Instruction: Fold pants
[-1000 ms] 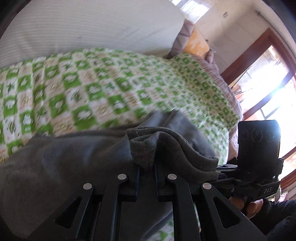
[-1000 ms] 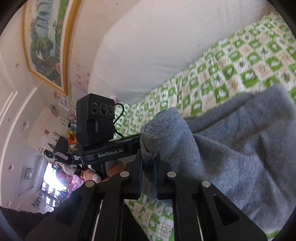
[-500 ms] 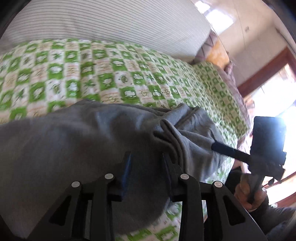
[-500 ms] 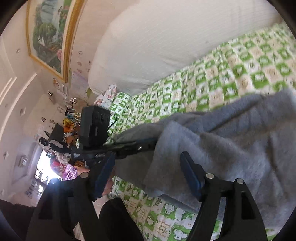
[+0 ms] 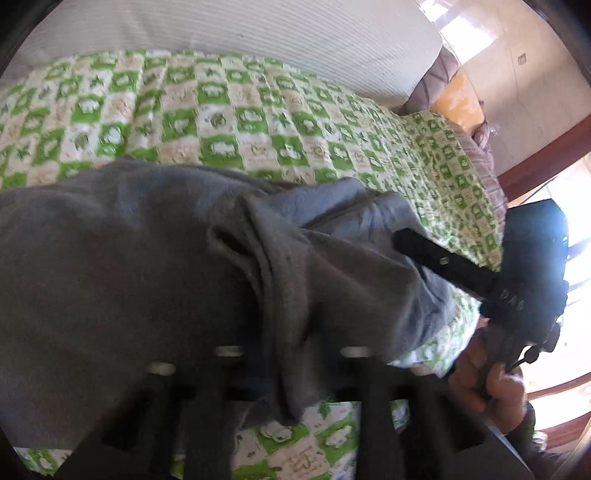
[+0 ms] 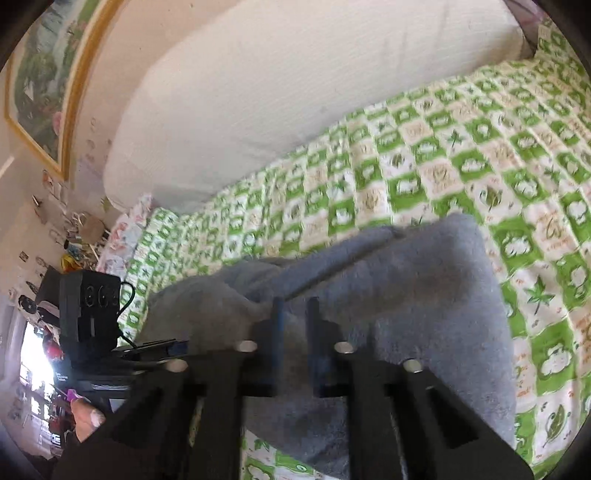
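On the bed (image 5: pixel 476 173), where do the pants (image 5: pixel 129 258) lie? (Inspector)

Operator: The pants are grey and bunched. They rest on the green-and-white checked cover (image 6: pixel 443 166), near the bed's front edge. A white cushion (image 5: pixel 258 33) runs along the far side, apart from the pants.

Inspector: What is the state of the left tongs (image 5: pixel 291 325)?

Operator: The jaws are closing. A thick fold of the pants runs down between them and drapes over the fingers, so the tips are hidden. The tongs read as clenched on the cloth.

Inspector: And the right tongs (image 6: pixel 294 314)?

Operator: The jaws are closing and the gap is narrow. Grey cloth fills the gap, so these tongs are also clenched on the pants, at the near edge of the pile. In the left wrist view, one black finger enters the pants from the right, under a raised flap.

Inspector: How do the two sit relative to each other?

Operator: Both grip the same near edge of the pants, close to one another.

Inspector: Are the hands visible?

Operator: The right hand (image 5: pixel 487 376) wraps its handle below the camera block. The left hand (image 6: pixel 86 417) shows only in part, at the lower left of the right wrist view. Both views are blurred.
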`<action>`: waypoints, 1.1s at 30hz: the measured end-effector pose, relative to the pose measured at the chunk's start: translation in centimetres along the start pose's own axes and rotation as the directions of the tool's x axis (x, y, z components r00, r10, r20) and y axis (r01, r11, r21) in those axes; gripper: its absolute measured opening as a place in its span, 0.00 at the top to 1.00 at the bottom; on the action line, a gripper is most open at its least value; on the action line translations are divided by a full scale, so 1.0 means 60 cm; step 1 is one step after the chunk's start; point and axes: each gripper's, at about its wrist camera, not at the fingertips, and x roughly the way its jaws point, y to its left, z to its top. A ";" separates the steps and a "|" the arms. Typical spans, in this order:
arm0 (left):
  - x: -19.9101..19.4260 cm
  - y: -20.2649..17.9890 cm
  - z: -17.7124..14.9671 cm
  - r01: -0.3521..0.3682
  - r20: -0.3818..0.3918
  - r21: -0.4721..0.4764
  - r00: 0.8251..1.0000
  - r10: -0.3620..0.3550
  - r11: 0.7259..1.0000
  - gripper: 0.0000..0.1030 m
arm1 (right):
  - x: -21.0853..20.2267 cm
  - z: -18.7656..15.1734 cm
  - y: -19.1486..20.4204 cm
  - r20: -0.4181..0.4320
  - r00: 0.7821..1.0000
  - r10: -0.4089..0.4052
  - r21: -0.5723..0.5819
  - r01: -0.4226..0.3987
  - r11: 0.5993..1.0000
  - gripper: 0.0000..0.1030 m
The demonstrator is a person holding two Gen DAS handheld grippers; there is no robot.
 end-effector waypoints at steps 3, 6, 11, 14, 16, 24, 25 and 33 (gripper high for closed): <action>-0.019 0.007 -0.009 -0.014 0.028 0.005 1.000 0.014 1.000 0.87 | 0.013 -0.003 0.016 -0.025 1.000 0.009 -0.040 -0.010 0.999 0.90; -0.014 0.025 -0.027 -0.028 0.017 -0.011 0.999 0.029 1.000 0.87 | 0.043 -0.007 0.034 -0.065 0.998 0.010 -0.076 -0.015 0.997 0.90; 0.016 0.071 -0.050 -0.003 0.001 -0.089 1.000 0.003 0.996 0.83 | 0.132 -0.035 0.014 -0.185 0.981 -0.059 -0.087 0.044 0.995 0.93; 0.002 0.084 -0.057 0.038 0.020 -0.127 0.999 -0.035 0.991 0.77 | 0.124 -0.033 0.009 -0.170 0.985 -0.035 -0.066 0.024 0.998 0.93; -0.015 0.084 -0.063 0.021 0.035 -0.122 0.999 -0.017 0.992 0.73 | 0.112 -0.028 0.012 -0.168 0.986 -0.021 -0.053 0.012 0.999 0.90; -0.081 0.110 -0.095 -0.051 0.110 -0.176 0.991 0.071 0.983 0.73 | 0.112 -0.018 0.086 -0.181 0.983 -0.002 -0.138 -0.023 0.990 0.90; -0.089 0.119 -0.100 -0.043 0.119 -0.193 0.991 0.066 0.980 0.73 | 0.117 -0.019 0.097 -0.188 0.982 -0.001 -0.149 -0.028 0.988 0.90; -0.137 0.173 -0.137 -0.035 0.174 -0.310 0.980 0.093 0.950 0.73 | 0.146 -0.024 0.168 -0.228 0.973 0.022 -0.234 -0.077 0.969 0.89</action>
